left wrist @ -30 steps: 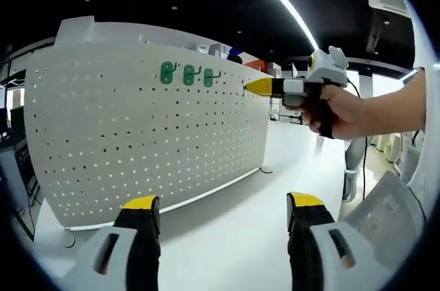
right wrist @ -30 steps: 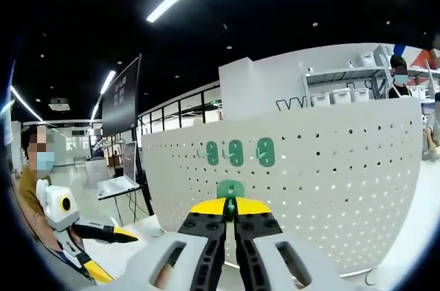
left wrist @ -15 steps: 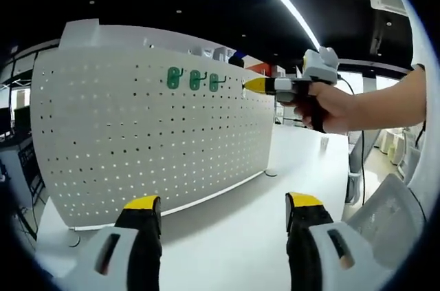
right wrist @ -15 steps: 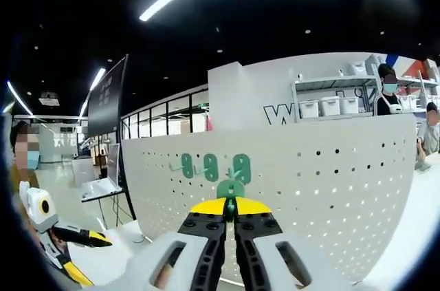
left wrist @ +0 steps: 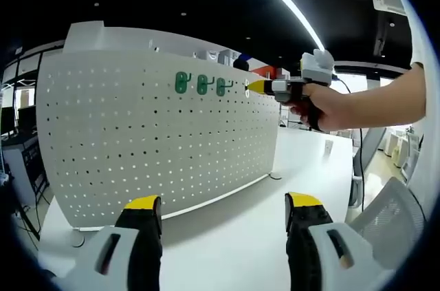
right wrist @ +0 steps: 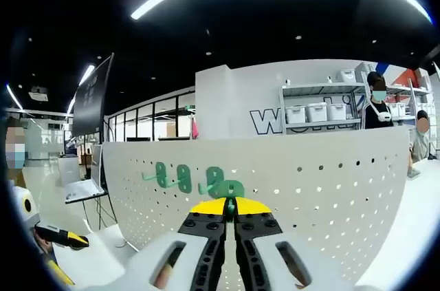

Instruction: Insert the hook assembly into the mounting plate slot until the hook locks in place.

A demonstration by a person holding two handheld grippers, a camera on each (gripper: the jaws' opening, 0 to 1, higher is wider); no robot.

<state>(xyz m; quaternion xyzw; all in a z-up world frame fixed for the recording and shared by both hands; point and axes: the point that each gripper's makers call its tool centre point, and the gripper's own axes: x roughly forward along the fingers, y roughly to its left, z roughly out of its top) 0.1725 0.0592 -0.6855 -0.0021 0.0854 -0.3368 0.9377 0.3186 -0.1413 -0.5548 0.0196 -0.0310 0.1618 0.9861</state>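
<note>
Right tool [right wrist: 231, 207] pinches green hook [right wrist: 229, 188] against pegboard [right wrist: 330, 188]

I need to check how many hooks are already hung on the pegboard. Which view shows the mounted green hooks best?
The left gripper view: three green hooks sit apart in a row on the pegboard, unobstructed, with the right gripper beside them. In the right gripper view the hooks overlap at an angle, partly behind the held hook.

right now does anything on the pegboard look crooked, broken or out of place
Nothing stands out. Three green hooks sit in a level row near the top of the white pegboard, and the right gripper holds a fourth green hook at the board just beside them. The left gripper hangs open over the white table.
</note>
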